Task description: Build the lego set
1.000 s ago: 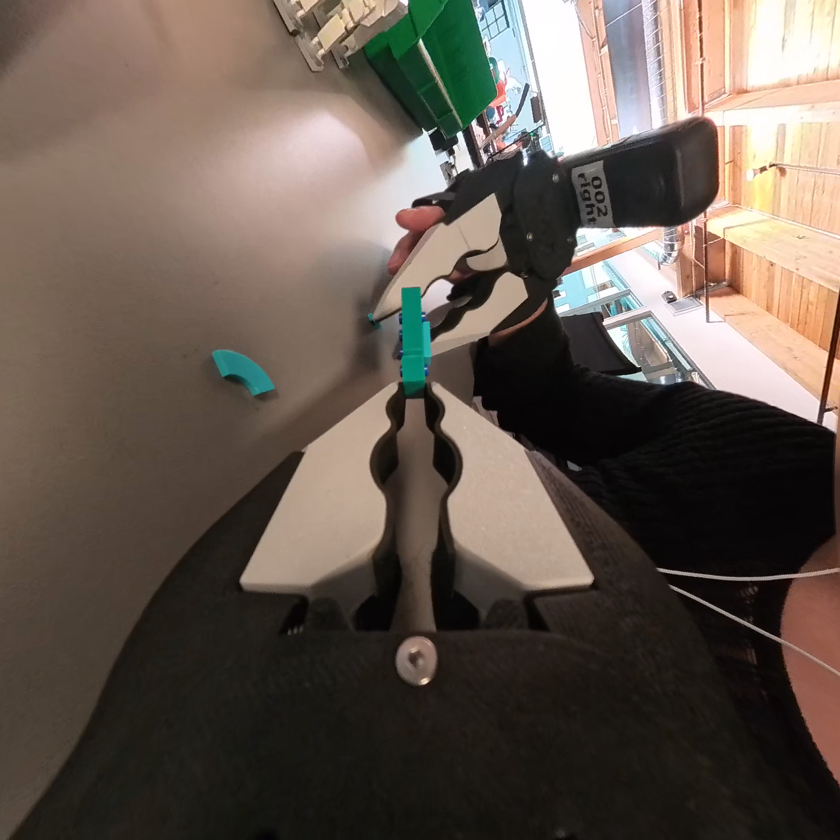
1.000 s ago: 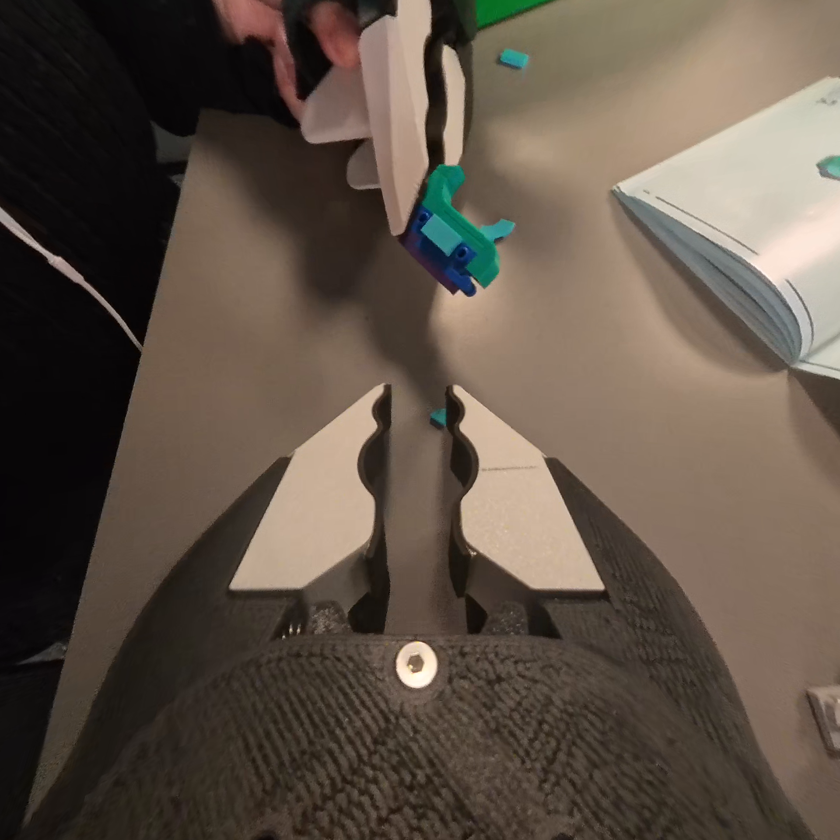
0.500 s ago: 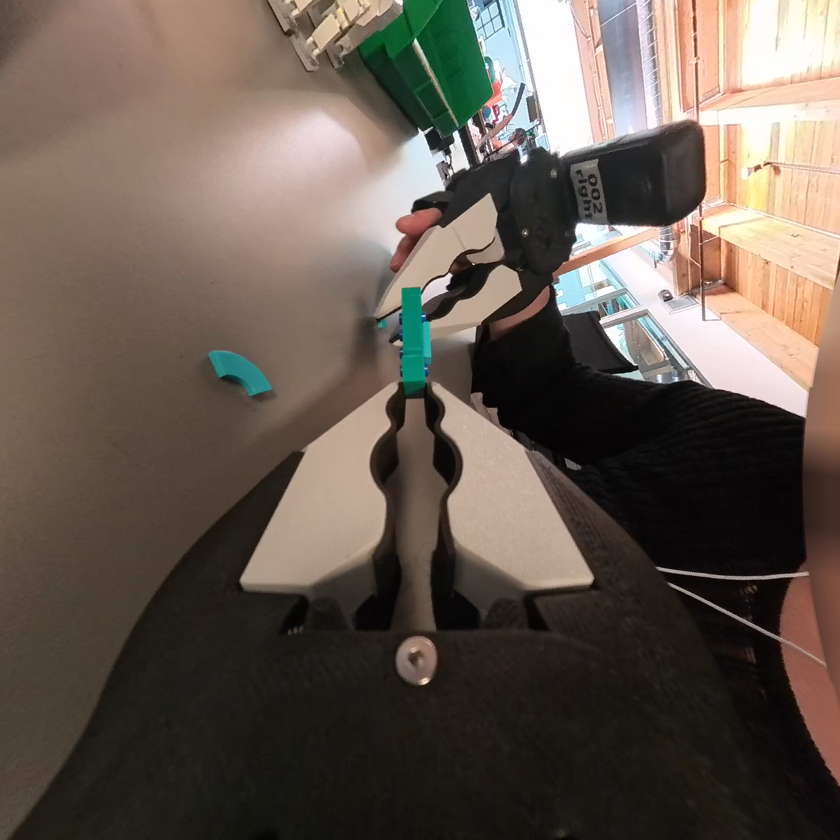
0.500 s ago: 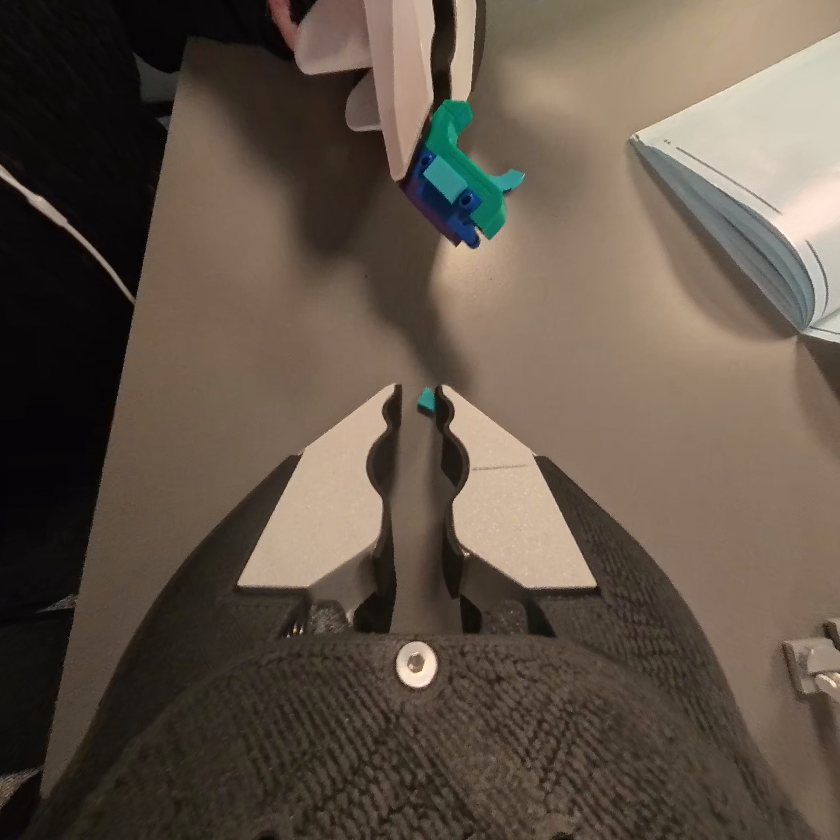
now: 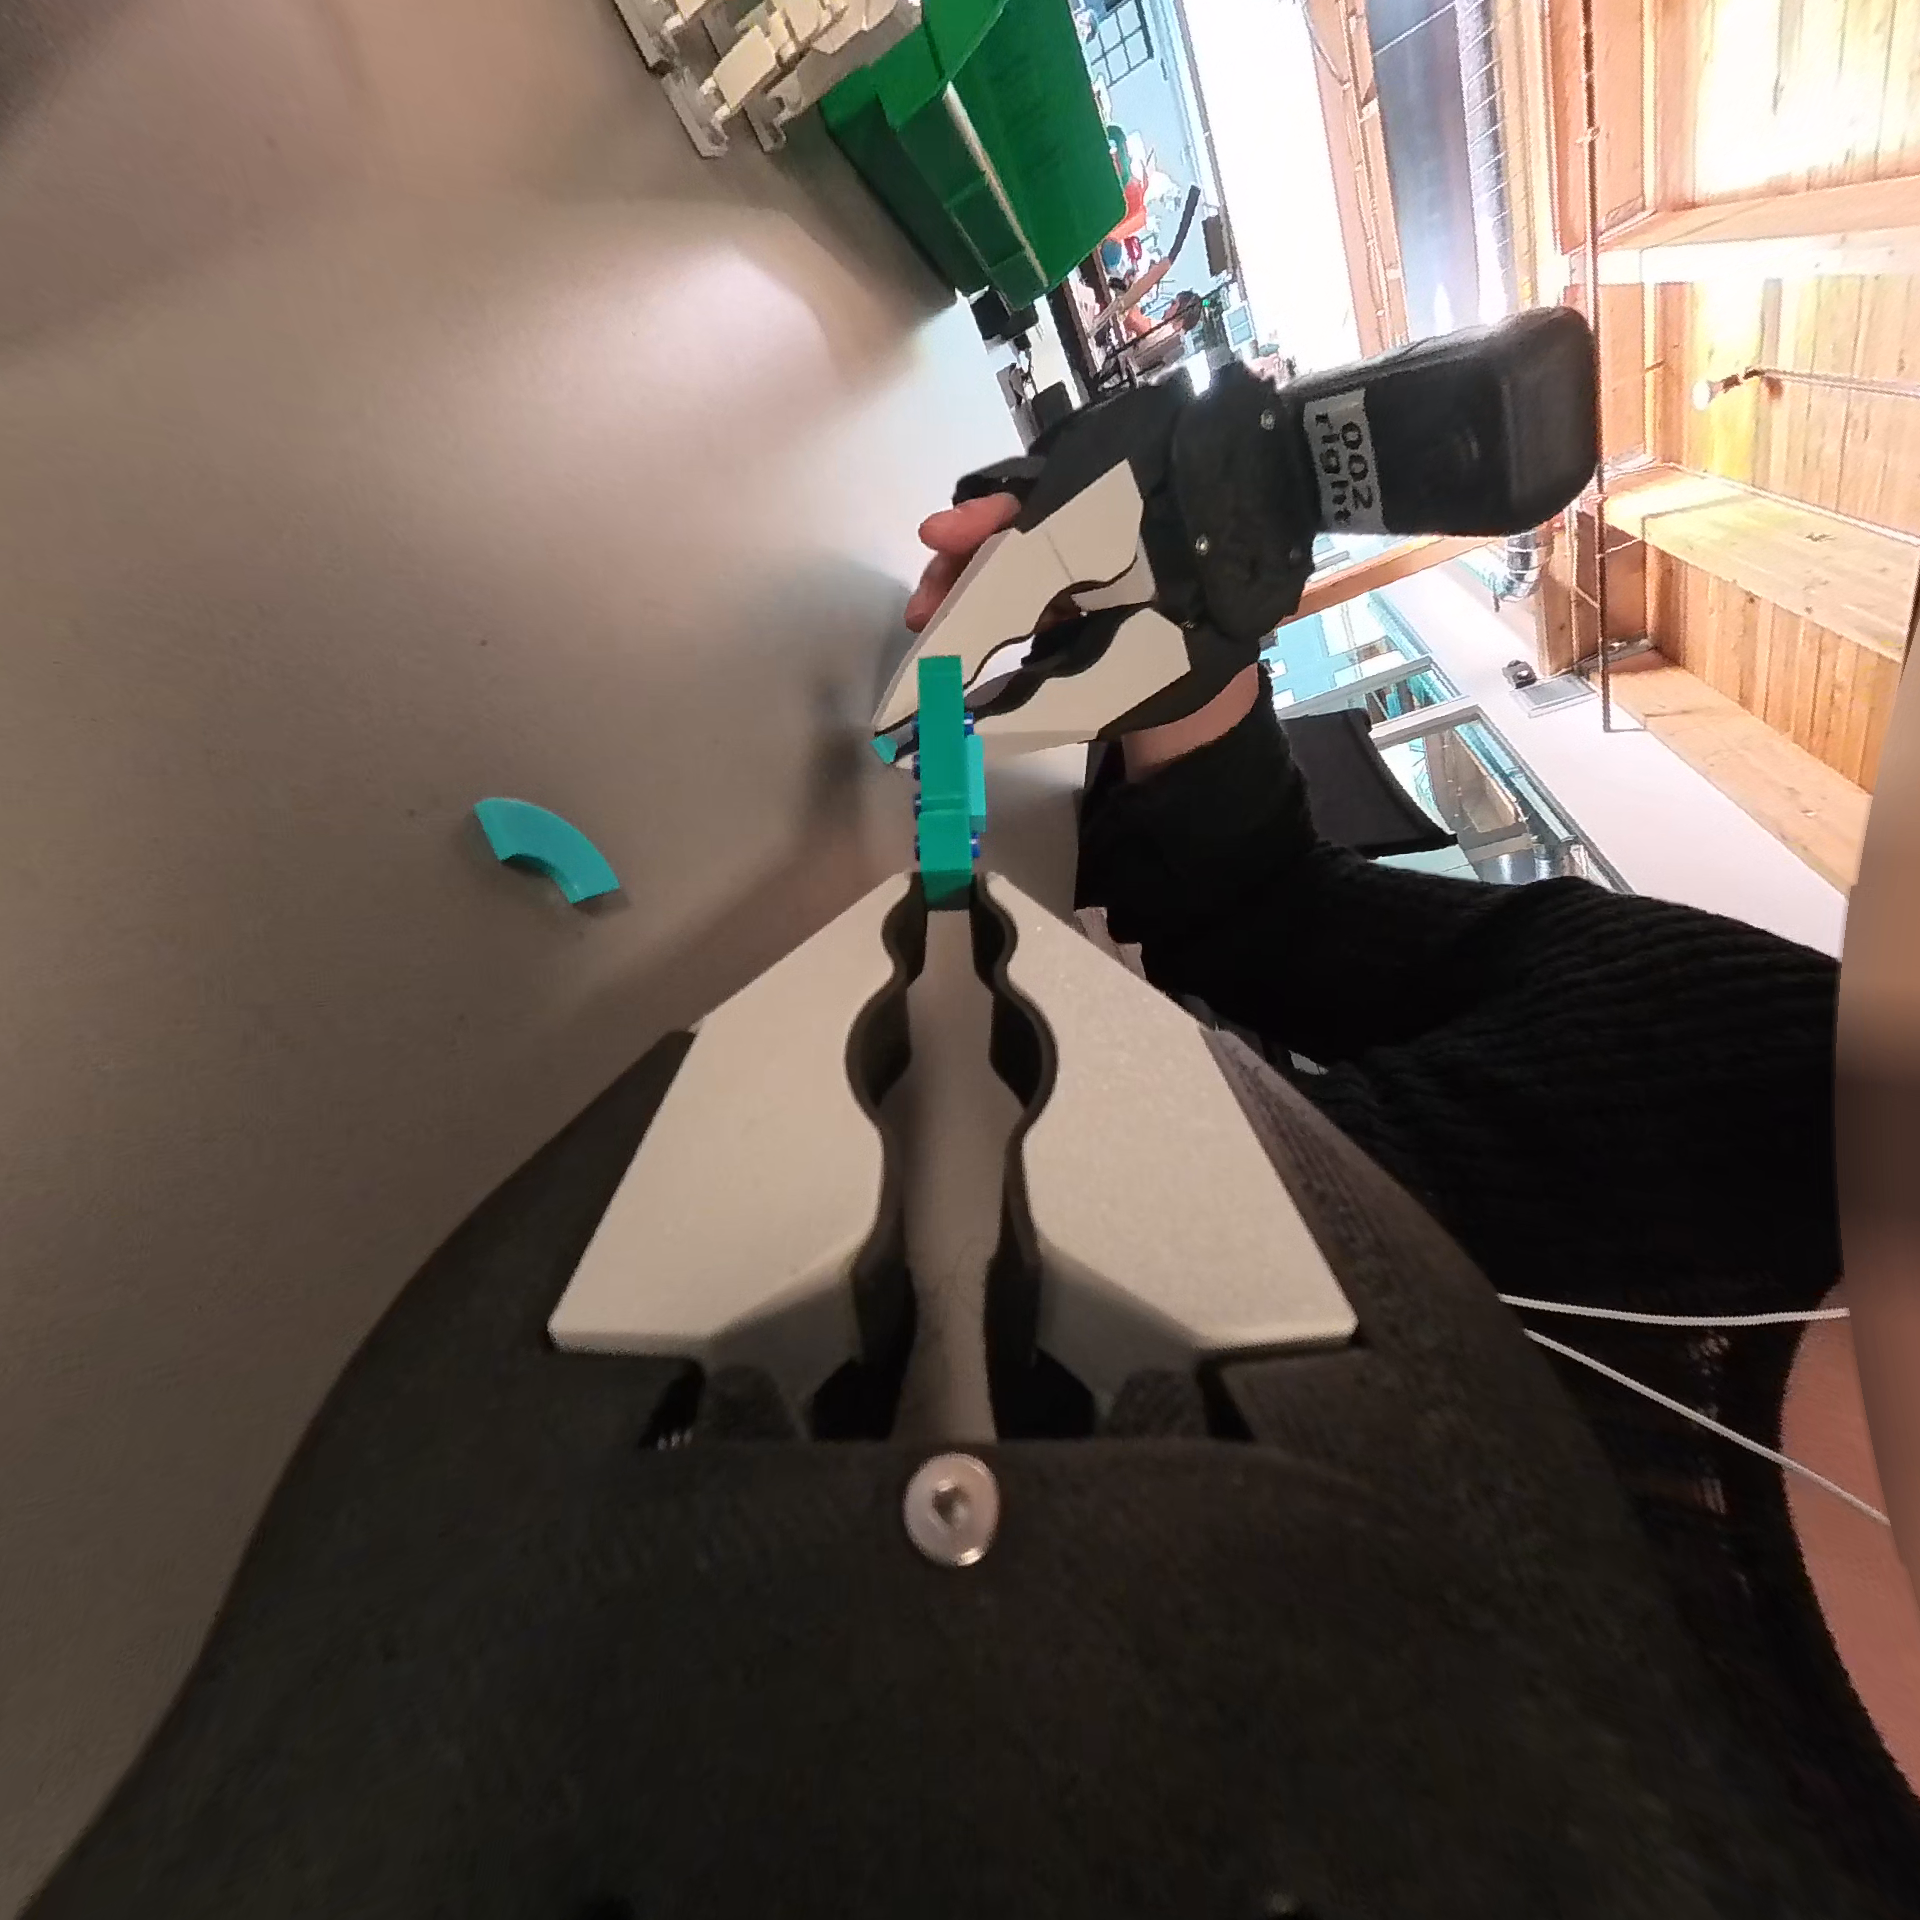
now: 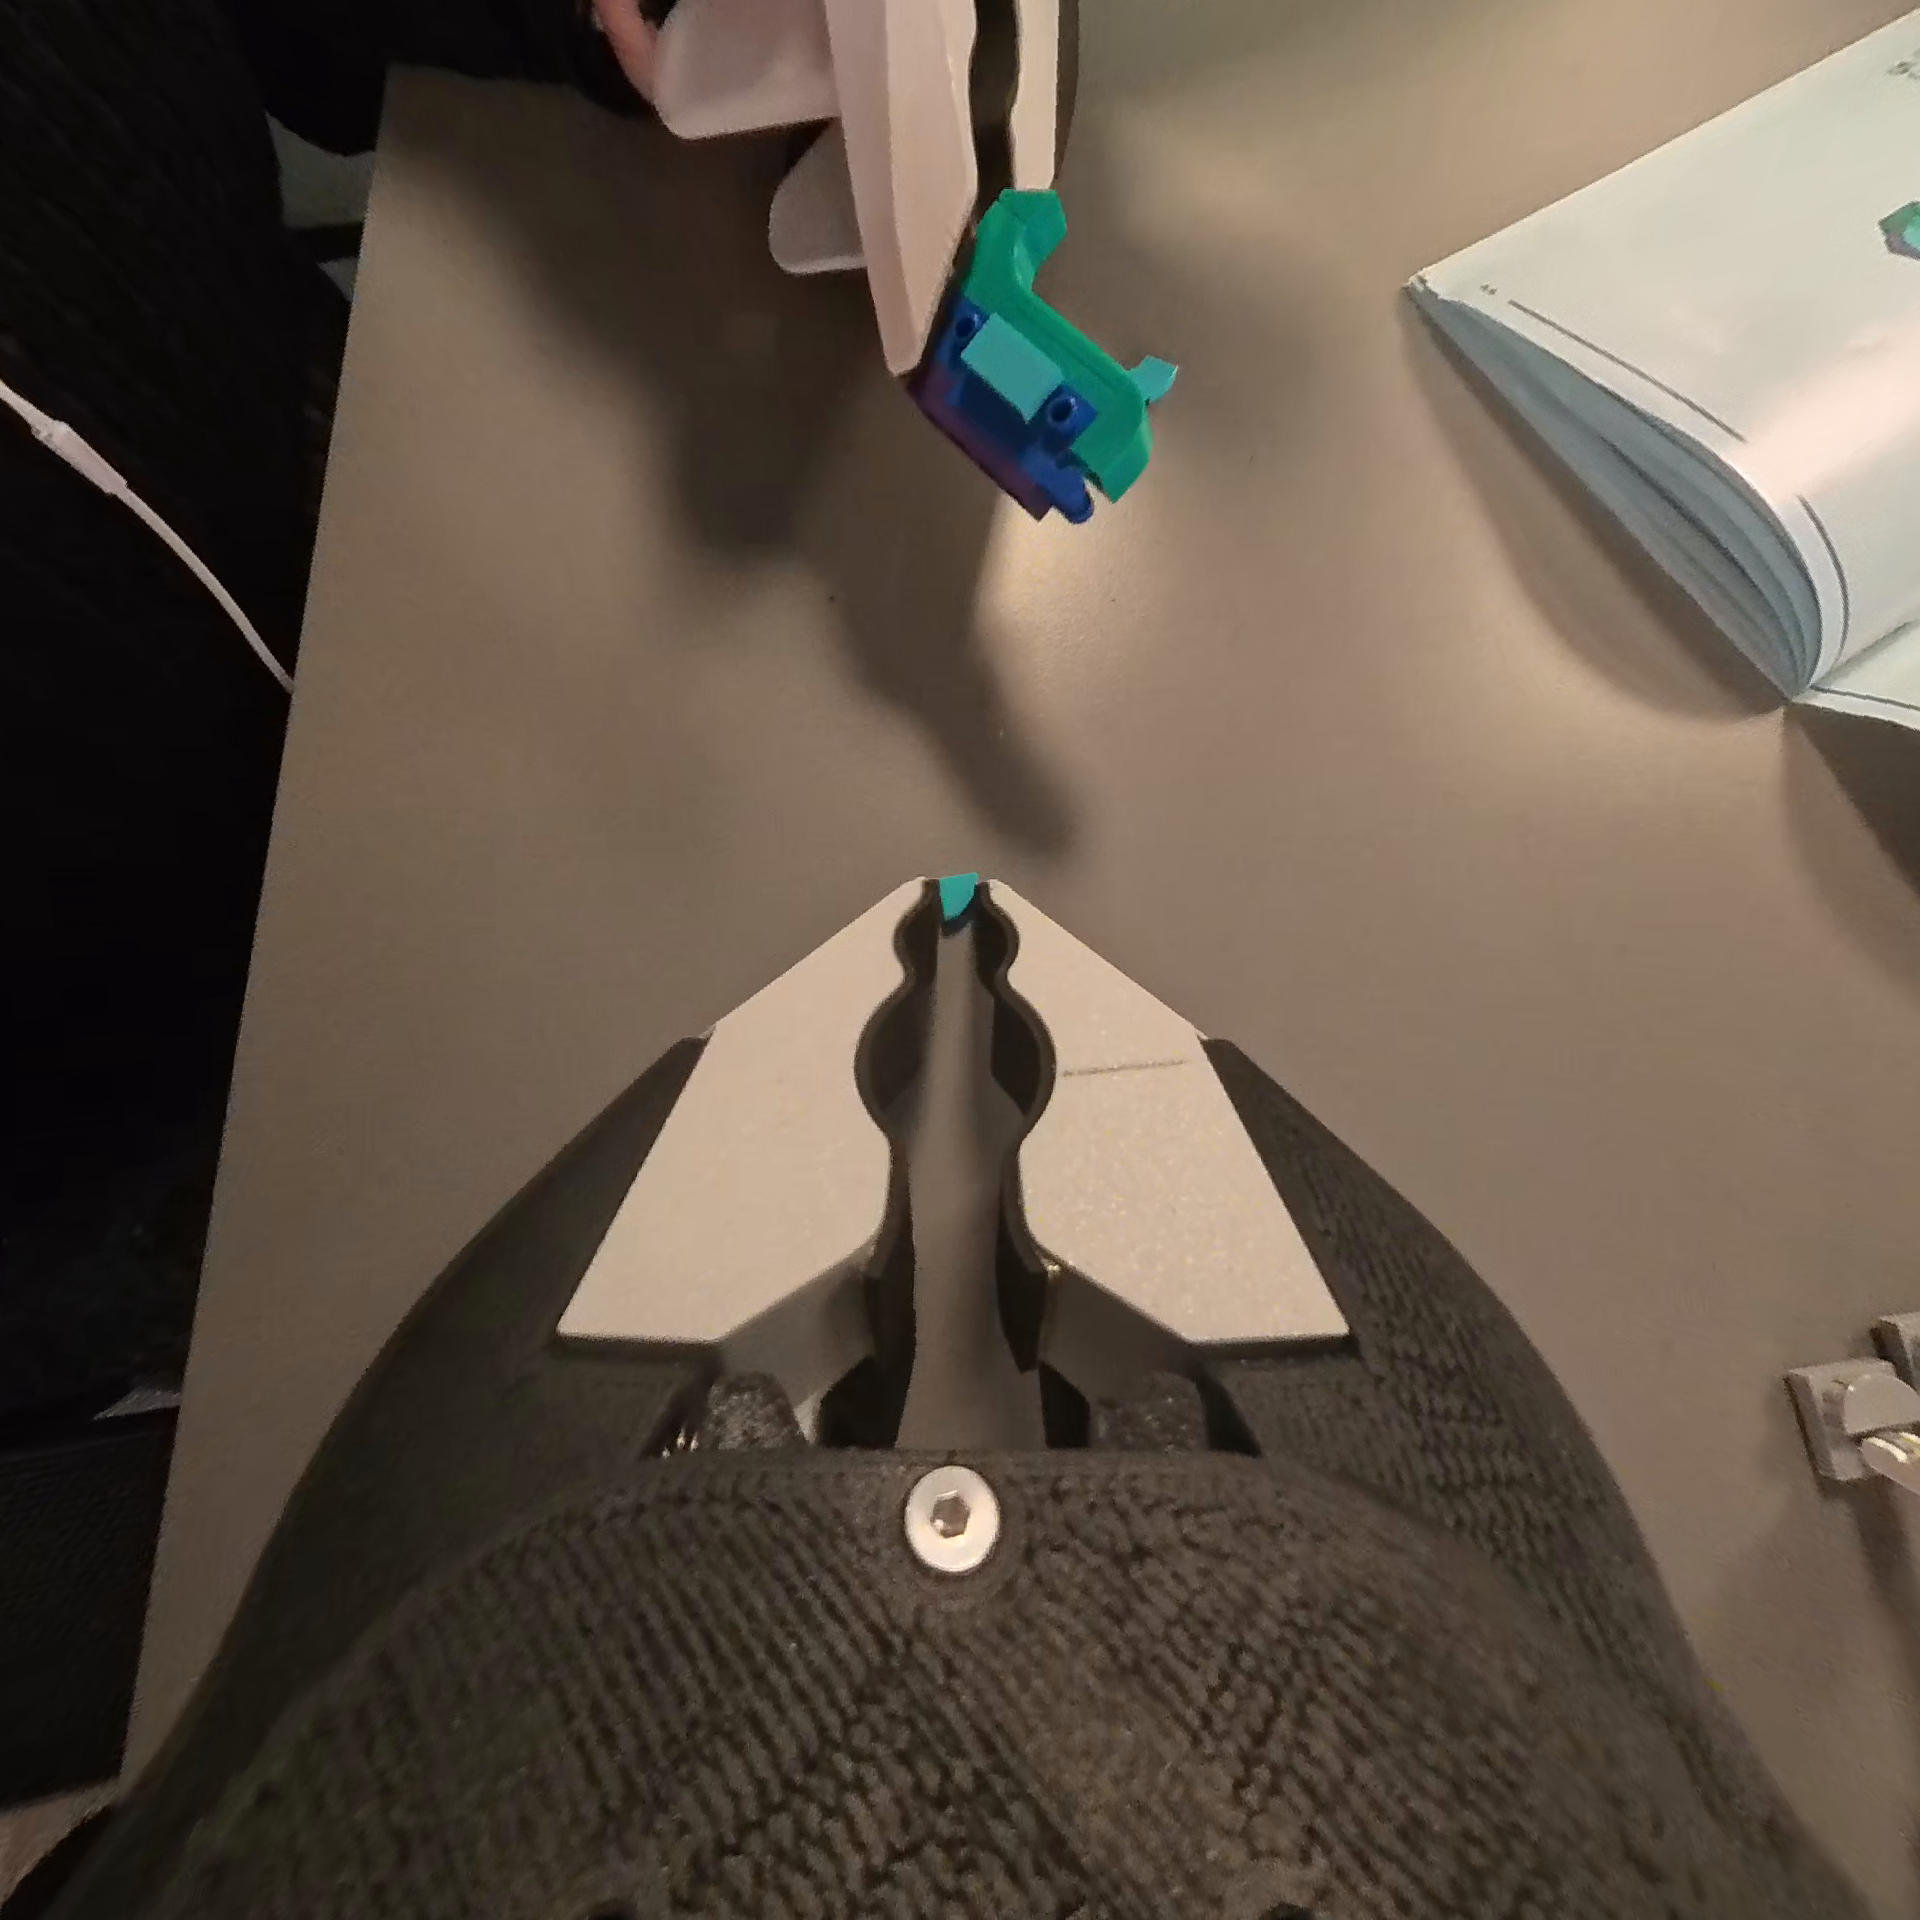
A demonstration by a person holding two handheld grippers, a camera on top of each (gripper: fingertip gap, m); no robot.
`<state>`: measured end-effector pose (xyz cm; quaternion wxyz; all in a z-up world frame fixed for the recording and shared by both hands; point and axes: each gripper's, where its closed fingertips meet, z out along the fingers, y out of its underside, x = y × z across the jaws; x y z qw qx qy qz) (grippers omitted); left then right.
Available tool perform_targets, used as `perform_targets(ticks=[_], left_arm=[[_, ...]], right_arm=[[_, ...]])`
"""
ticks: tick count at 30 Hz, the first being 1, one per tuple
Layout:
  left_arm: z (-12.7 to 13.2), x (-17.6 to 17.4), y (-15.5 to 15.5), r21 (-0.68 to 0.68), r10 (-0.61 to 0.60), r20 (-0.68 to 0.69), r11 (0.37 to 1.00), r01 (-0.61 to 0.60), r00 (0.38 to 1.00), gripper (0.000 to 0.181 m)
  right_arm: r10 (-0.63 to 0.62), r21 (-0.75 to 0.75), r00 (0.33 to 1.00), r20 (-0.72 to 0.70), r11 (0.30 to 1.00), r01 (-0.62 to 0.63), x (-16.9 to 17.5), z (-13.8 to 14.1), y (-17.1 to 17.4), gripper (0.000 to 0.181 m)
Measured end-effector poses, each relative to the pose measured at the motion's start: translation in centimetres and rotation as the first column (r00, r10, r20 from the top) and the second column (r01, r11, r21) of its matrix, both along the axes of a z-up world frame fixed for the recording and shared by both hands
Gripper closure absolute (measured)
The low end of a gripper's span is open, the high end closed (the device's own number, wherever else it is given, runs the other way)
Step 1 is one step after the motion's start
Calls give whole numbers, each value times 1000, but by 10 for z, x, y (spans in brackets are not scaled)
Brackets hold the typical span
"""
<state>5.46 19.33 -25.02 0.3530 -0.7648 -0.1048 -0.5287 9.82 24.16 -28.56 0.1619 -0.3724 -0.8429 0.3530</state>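
Note:
My left gripper is shut on a green and blue lego assembly and holds it above the grey table. The assembly also shows in the right wrist view, hanging from the left gripper's tips with a small teal tile on its blue part. My right gripper is shut on a small teal lego piece at its very tips, low over the table. In the left wrist view the right gripper sits just behind the assembly. A teal curved piece lies on the table to the left.
An open instruction booklet lies on the table at the right. A small grey metal part sits at the right edge. Green bins and white and grey parts stand at the far end of the table. The table's left edge runs near the person's dark sleeve. The gap from one gripper's tips to the other's is roughly 8 centimeters.
My right gripper has closed around the small teal piece, which lay loose beside its right finger a second ago. The left gripper with the assembly has shifted slightly up and right in the right wrist view.

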Motion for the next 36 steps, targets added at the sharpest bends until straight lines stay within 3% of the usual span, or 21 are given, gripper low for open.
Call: perform_targets(ticks=[3, 6, 9, 15, 36], left_arm=[[0, 1, 0, -9, -9, 19, 1000, 10, 1000, 174], [0, 3, -2, -24, -33, 46, 999, 34, 998, 174], [-1, 6, -3, -41, -57, 61, 997, 60, 996, 174], [1, 8, -5, -42, -81, 84, 995, 85, 993, 174], [4, 11, -8, -31, -113, 112, 993, 117, 987, 174]], right_arm=[[-12, 15, 998, -58, 1000, 13, -5, 7, 1, 177], [-32, -40, 972, -234, 999, 23, -22, 46, -7, 177], [33, 75, 943, -330, 997, -9, -34, 63, -17, 177], [164, 236, 942, -294, 967, -94, -42, 51, -34, 177], [275, 299, 940, -203, 931, -207, -43, 48, -39, 176]])
